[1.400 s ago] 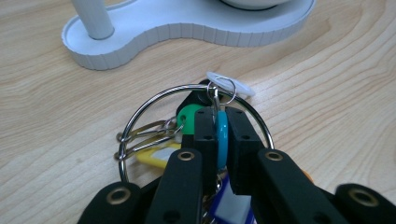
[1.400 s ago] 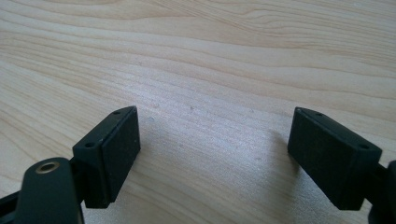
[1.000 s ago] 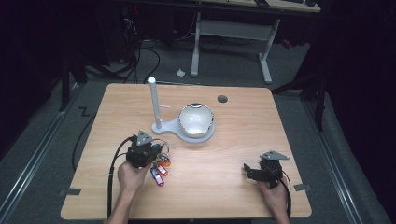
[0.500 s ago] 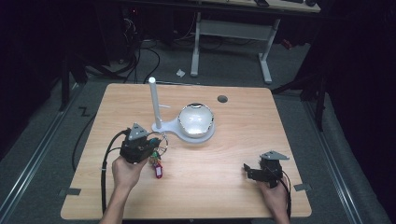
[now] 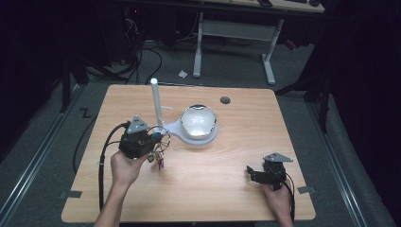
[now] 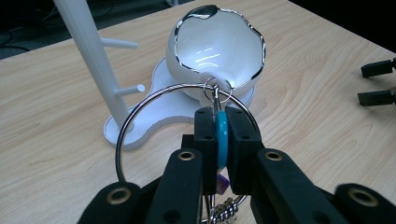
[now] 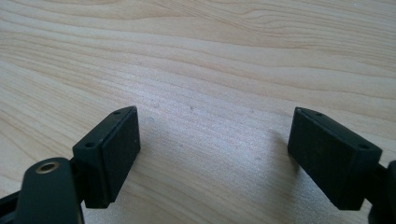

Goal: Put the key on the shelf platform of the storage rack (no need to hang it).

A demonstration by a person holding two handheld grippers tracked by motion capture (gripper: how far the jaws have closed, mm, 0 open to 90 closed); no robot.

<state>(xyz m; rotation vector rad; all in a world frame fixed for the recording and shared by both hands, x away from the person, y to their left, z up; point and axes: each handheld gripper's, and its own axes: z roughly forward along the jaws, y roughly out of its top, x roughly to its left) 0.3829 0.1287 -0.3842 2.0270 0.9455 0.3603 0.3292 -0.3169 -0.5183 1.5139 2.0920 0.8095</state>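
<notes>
Beside the white stand (image 5: 163, 124), your left gripper (image 6: 218, 135) clamps a blue key tag (image 6: 221, 140) on its ring (image 6: 140, 109); right gripper (image 7: 212, 158) rests wide open, empty

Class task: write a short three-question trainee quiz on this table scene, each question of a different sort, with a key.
1. True or false: the left gripper is shut on the blue tag of the key ring.
2. The right gripper is: A) open over bare table, B) holding the bowl, C) gripping the white stand.
3. Fill in: the bowl sits on the white stand's ____.

Key: 1 true; 2 A; 3 base.
</notes>
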